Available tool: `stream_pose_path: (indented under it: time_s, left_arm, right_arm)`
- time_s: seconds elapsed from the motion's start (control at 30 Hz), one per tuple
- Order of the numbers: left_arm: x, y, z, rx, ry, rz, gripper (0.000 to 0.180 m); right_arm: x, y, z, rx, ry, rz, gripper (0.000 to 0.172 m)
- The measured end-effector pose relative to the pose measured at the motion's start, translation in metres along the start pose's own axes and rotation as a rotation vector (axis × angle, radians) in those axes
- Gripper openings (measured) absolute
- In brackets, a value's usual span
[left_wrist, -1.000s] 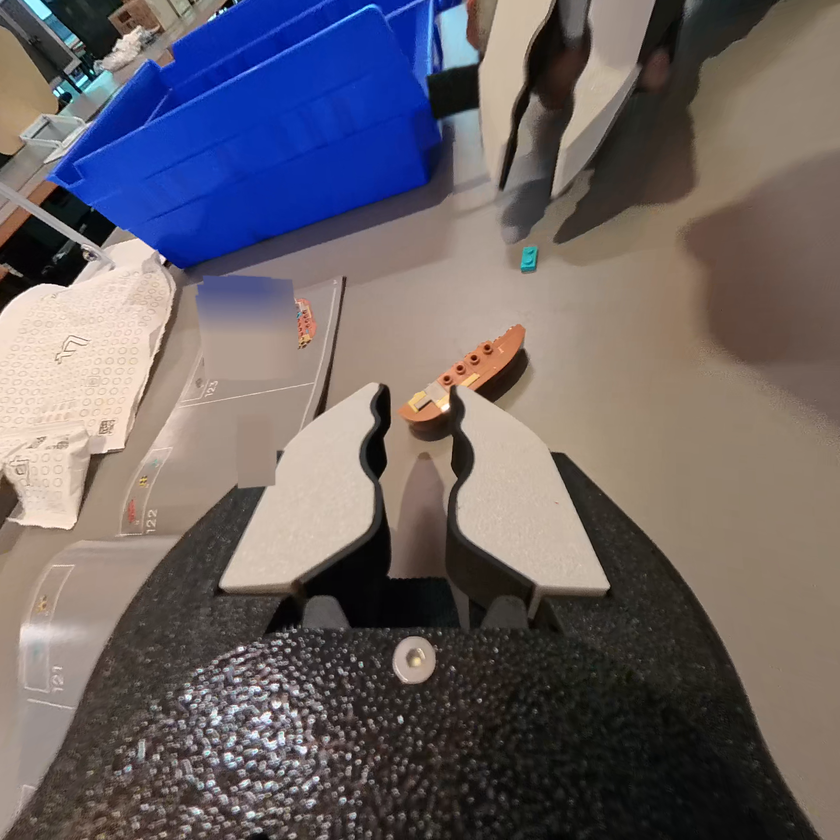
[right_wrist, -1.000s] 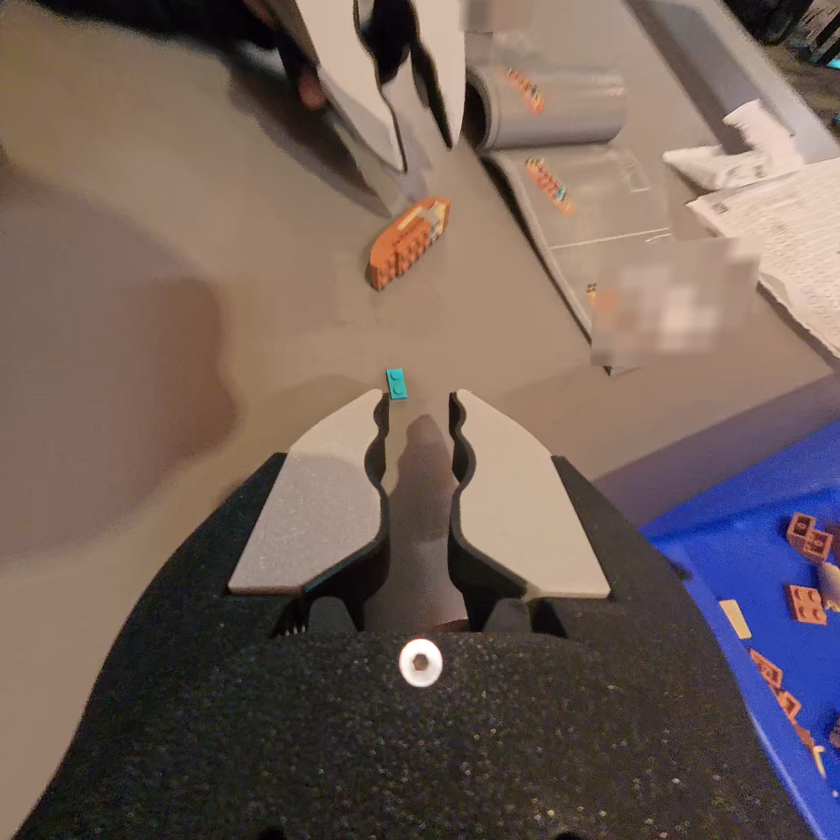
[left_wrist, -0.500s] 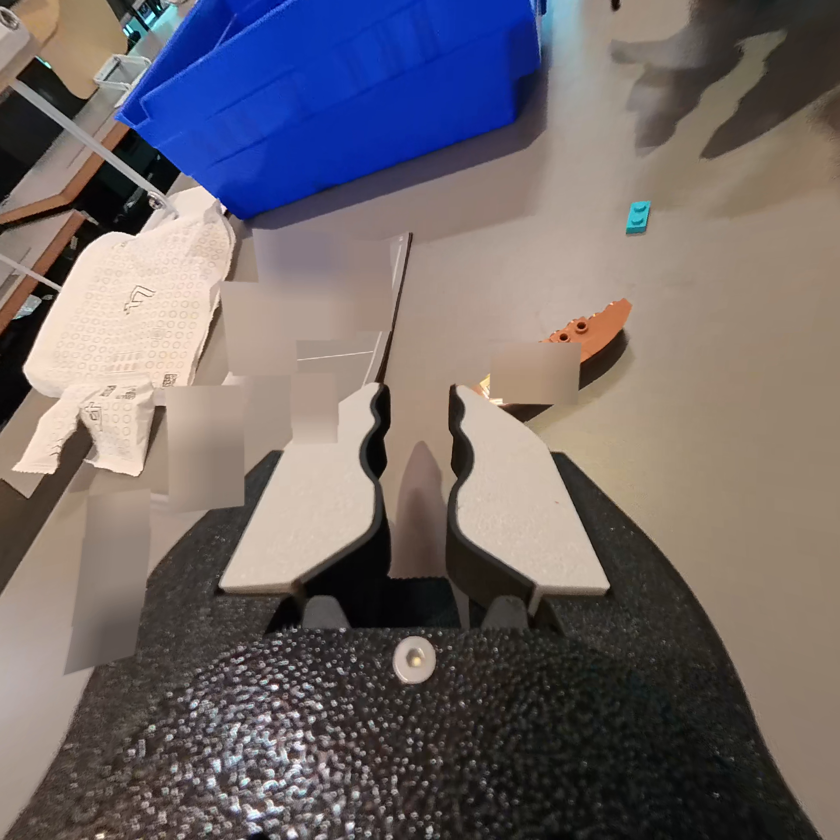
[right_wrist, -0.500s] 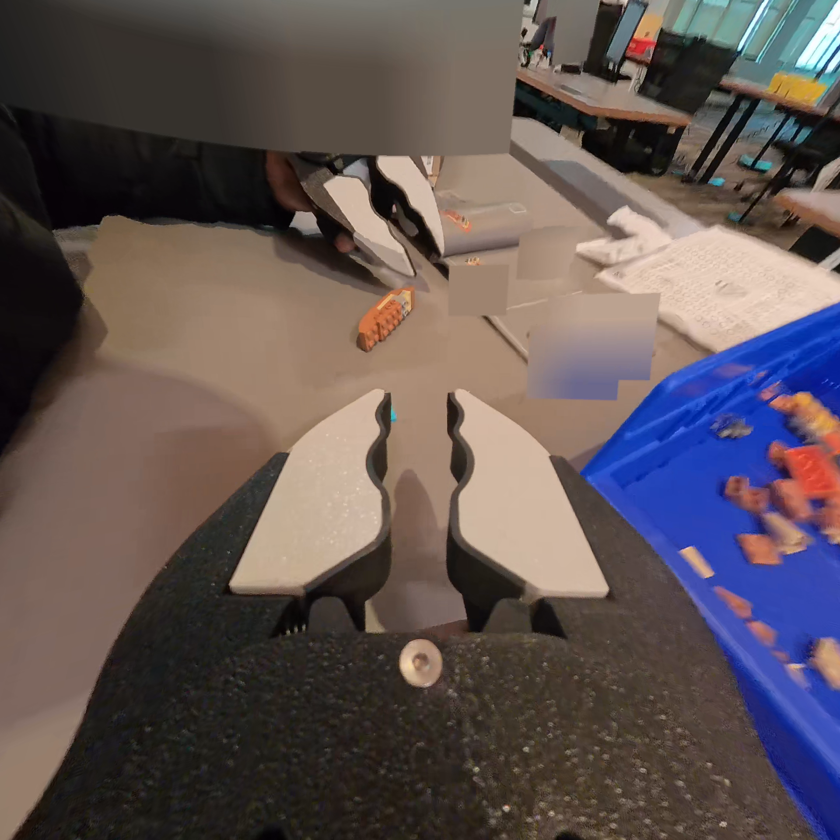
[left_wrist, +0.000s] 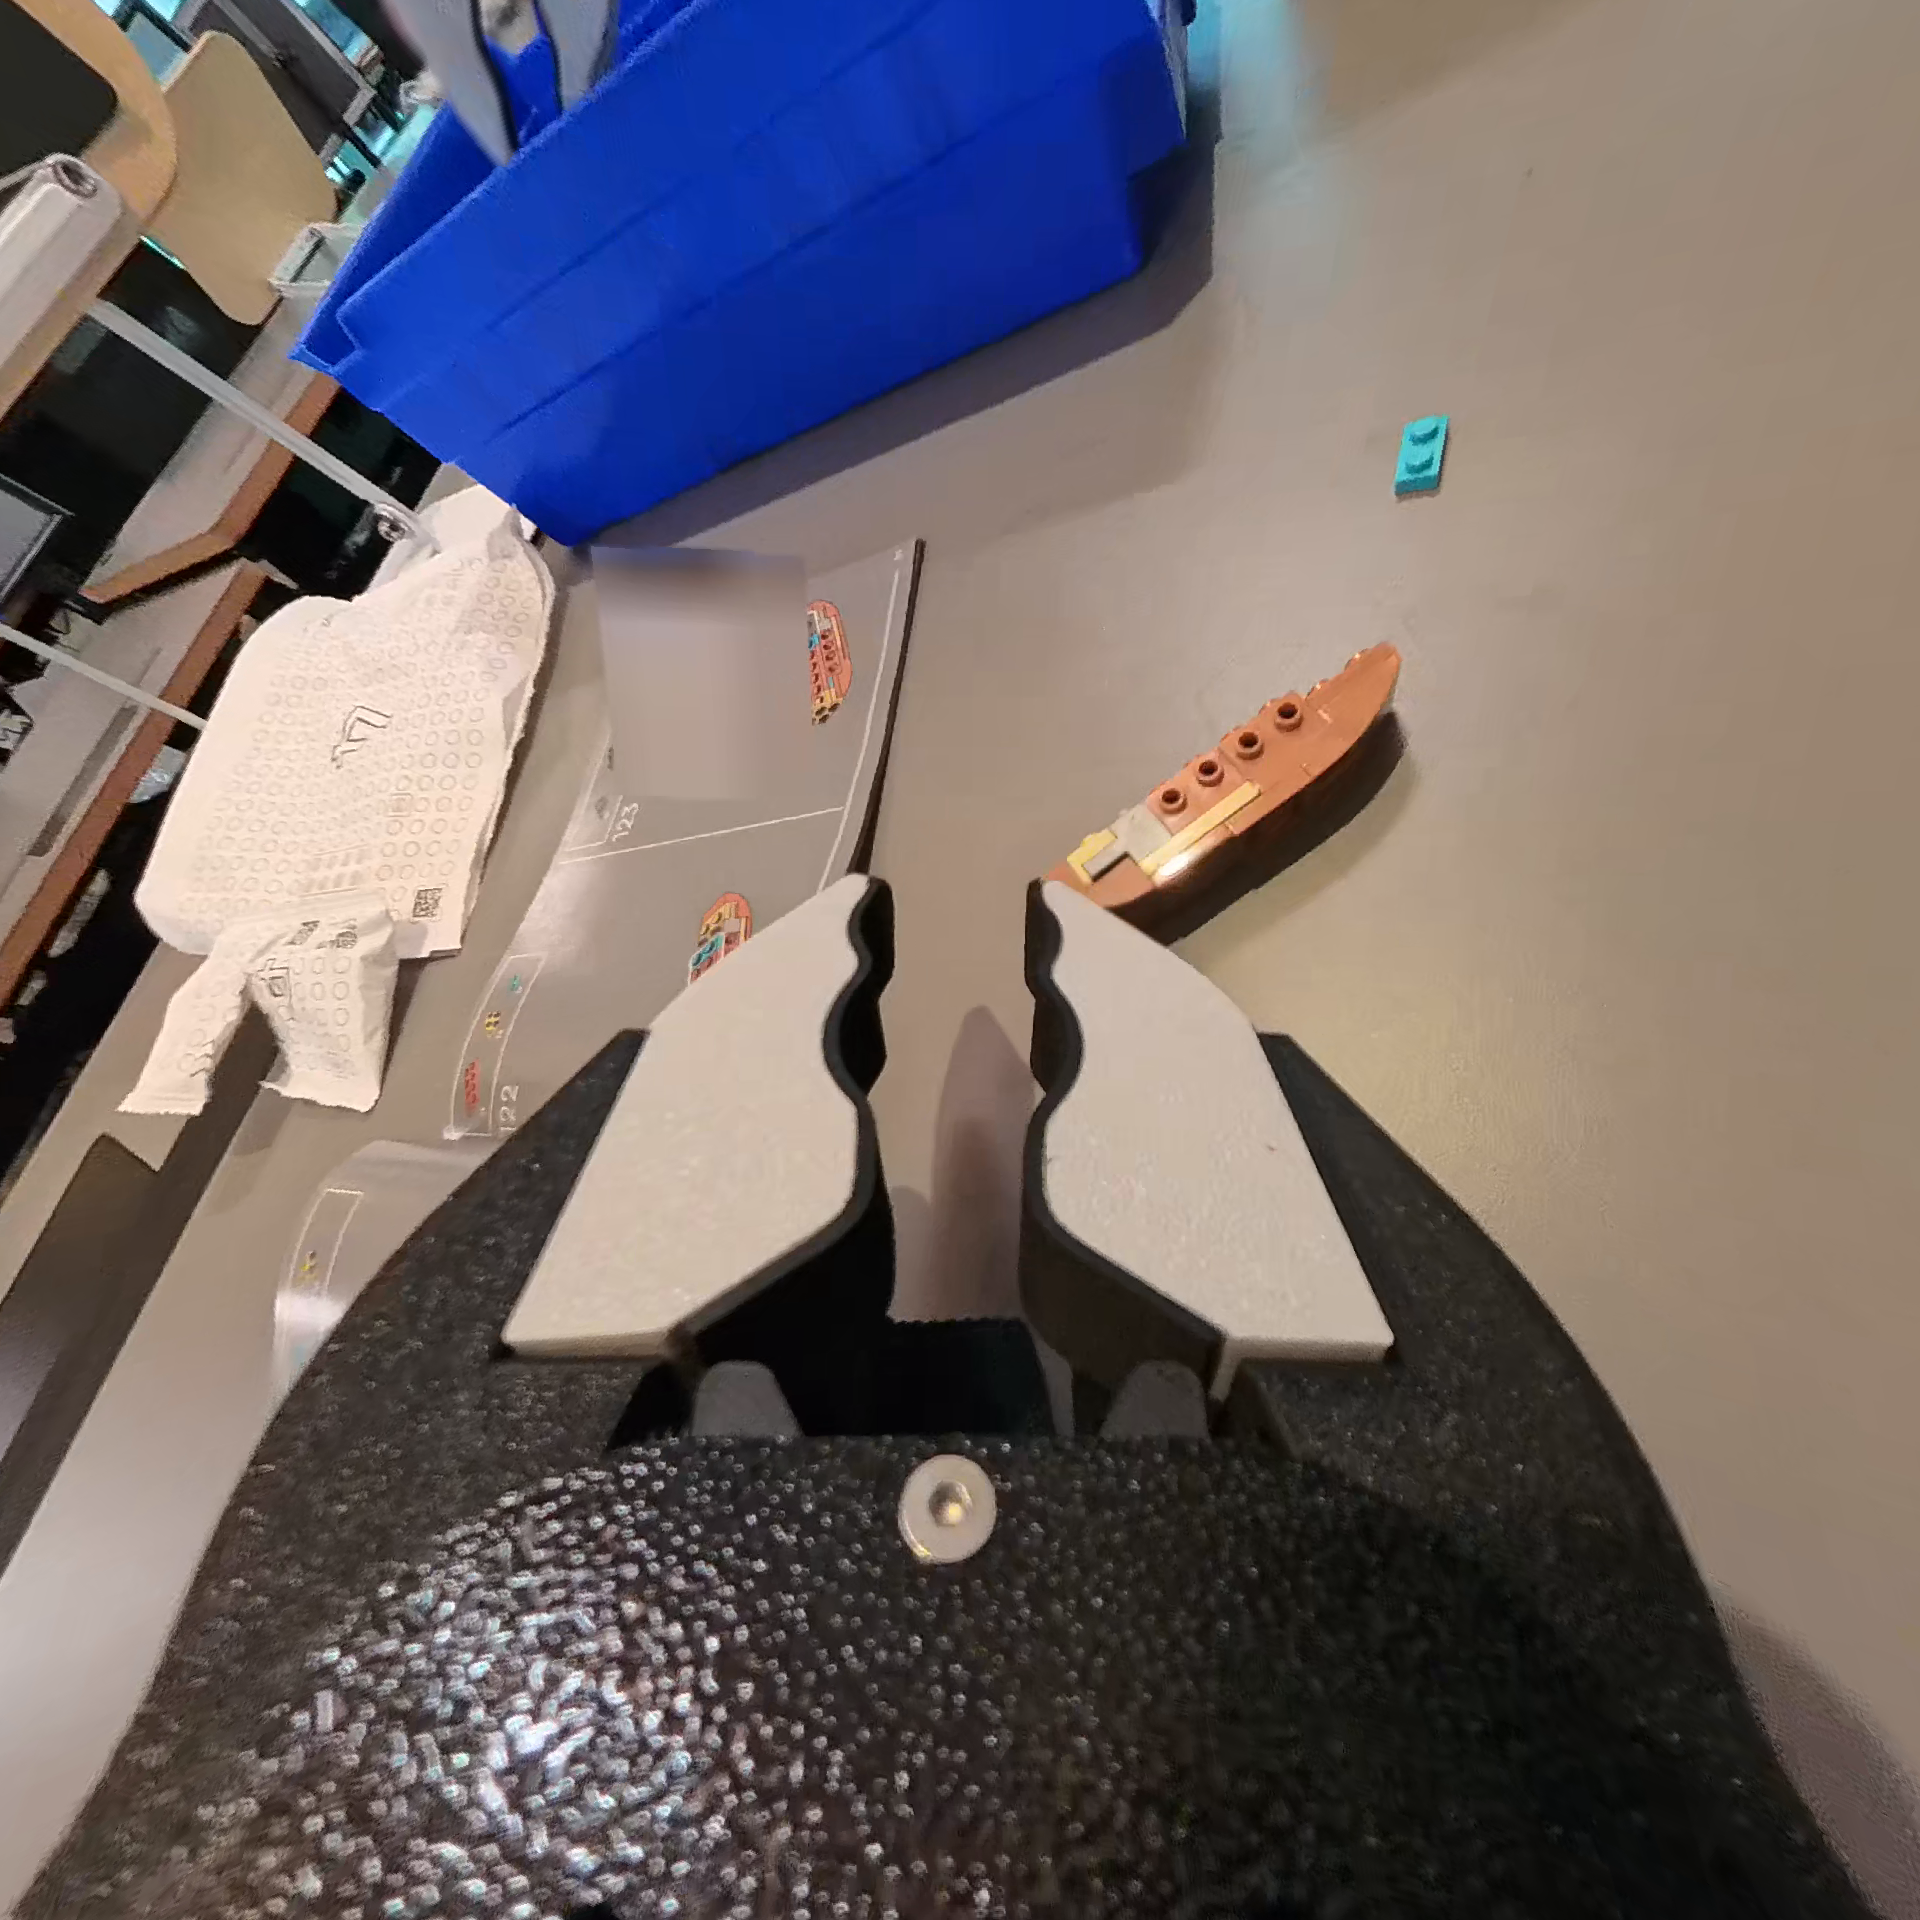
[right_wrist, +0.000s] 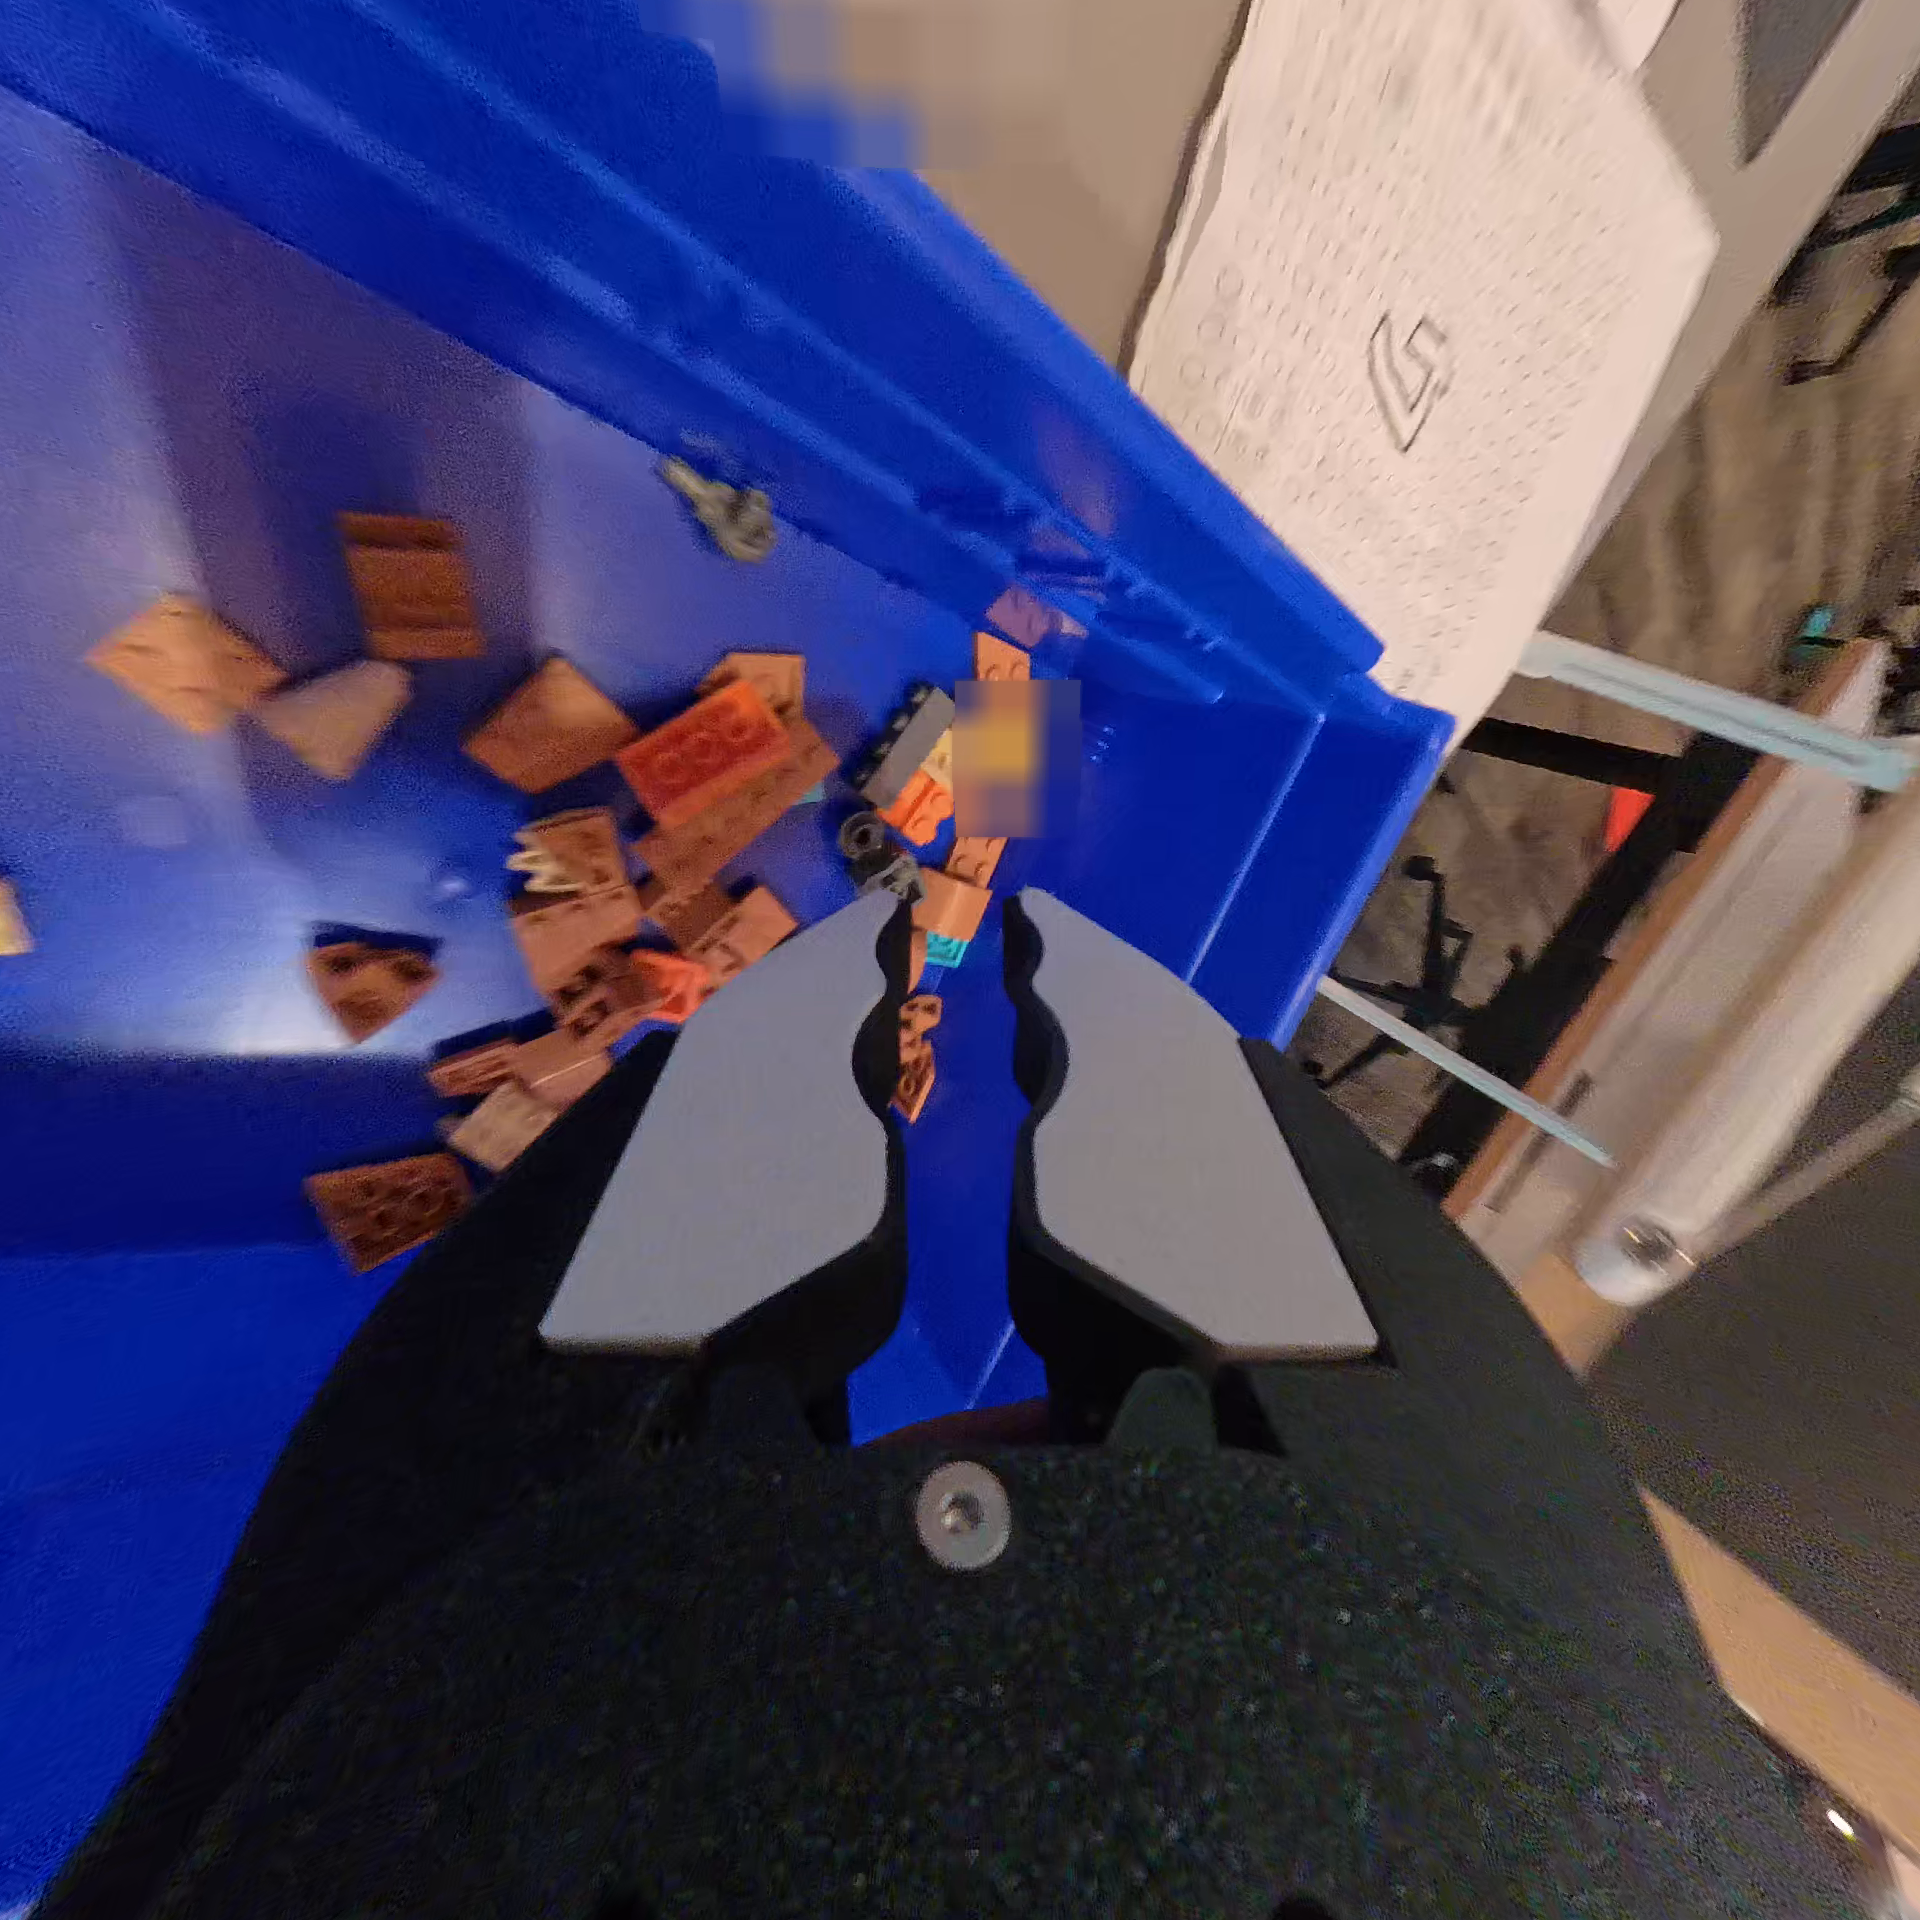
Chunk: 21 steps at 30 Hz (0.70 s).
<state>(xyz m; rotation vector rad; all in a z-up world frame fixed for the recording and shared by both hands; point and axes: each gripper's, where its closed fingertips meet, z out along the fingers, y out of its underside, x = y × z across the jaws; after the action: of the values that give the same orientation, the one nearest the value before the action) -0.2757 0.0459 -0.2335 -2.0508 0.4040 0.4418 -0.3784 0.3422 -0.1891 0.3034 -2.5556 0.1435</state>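
Over on your left wrist view, your left gripper (left_wrist: 958, 899) hangs low above the grey table (left_wrist: 1558, 1039) with its fingers apart and bare tabletop showing between them, so nothing is in its grasp. Nearest to it is the brown brick boat (left_wrist: 1236, 790), lying on the table just beyond the right fingertip, which covers the boat's near end. From this angle you can't tell whether they touch. Beyond the boat and well apart from it sits a small teal plate (left_wrist: 1421, 455). To the left lies an open instruction booklet (left_wrist: 727, 831), with torn white paper bags (left_wrist: 343, 748) past it and the blue bin (left_wrist: 790, 239) at the back.

Across in the right wrist view, your right gripper (right_wrist: 956, 909) is down inside the blue bin (right_wrist: 1195, 810), close to a corner, over a heap of loose bricks (right_wrist: 665, 790), mostly brown and orange. Its fingers stand a little apart. A brown piece with a teal bit (right_wrist: 940, 935) shows in the gap, hard against the left finger, with blue bin visible between it and the right finger, so nothing is clamped. The picture is blurred, so whether that piece is touched at all can't be told.
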Motion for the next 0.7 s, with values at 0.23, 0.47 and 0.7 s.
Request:
stream_pose_path:
  time_s: [0.23,0.47,0.7]
  left_arm:
    - [-0.006,0.006,0.0,-0.02,-0.008,-0.021,0.023]
    - [-0.007,0.01,0.004,-0.054,-0.021,-0.001,0.023]
    - [-0.01,0.01,0.004,-0.055,-0.037,-0.009,0.023]
  right_arm:
    - [-0.004,0.008,0.066,0.05,-0.196,0.064,0.015]
    - [-0.001,0.004,0.081,0.052,-0.23,0.013,0.01]
    - [-0.016,0.006,0.078,-0.019,-0.363,0.071,0.009]
